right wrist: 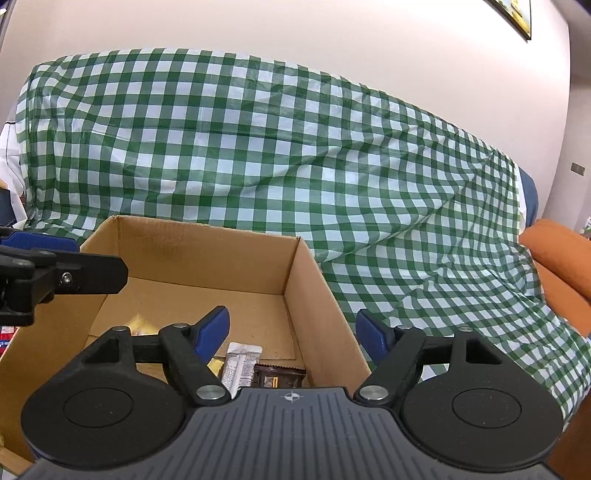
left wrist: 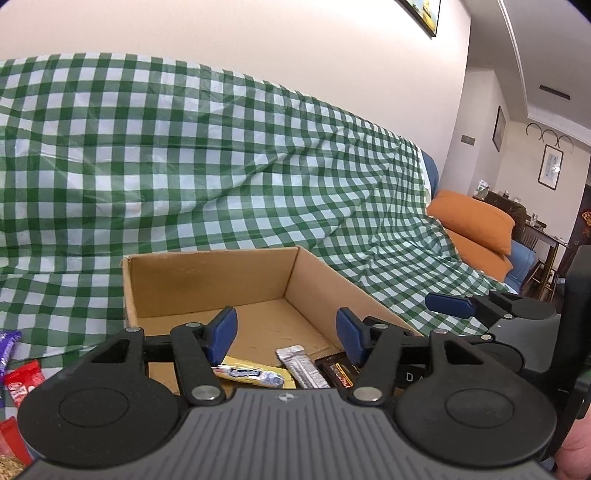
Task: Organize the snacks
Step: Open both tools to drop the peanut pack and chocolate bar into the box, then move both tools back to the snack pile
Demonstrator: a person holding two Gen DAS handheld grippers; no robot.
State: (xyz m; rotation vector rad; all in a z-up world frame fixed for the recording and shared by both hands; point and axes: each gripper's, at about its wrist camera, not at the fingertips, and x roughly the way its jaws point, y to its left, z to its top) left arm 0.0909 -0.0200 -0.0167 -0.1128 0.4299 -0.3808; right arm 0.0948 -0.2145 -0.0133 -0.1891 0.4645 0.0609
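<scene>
box (left wrist: 207,280): matt cardboard | cover (left wrist: 184,147): glossy checked plastic | wrappers (left wrist: 303,365): shiny foil

A green-checked cloth (left wrist: 221,166) drapes the sofa, orange cushions (left wrist: 476,221) beside it, below a framed picture (left wrist: 424,14).

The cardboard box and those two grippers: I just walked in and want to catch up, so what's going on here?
A person is sorting snacks with two hand-held grippers, both poised over the near end of the cardboard box on a green checked cloth. The left gripper and right gripper both have open, empty jaws. In the box lie a yellow packet, a silver bar and a brown bar. More snacks, including a red packet, wait outside to the left.
</scene>
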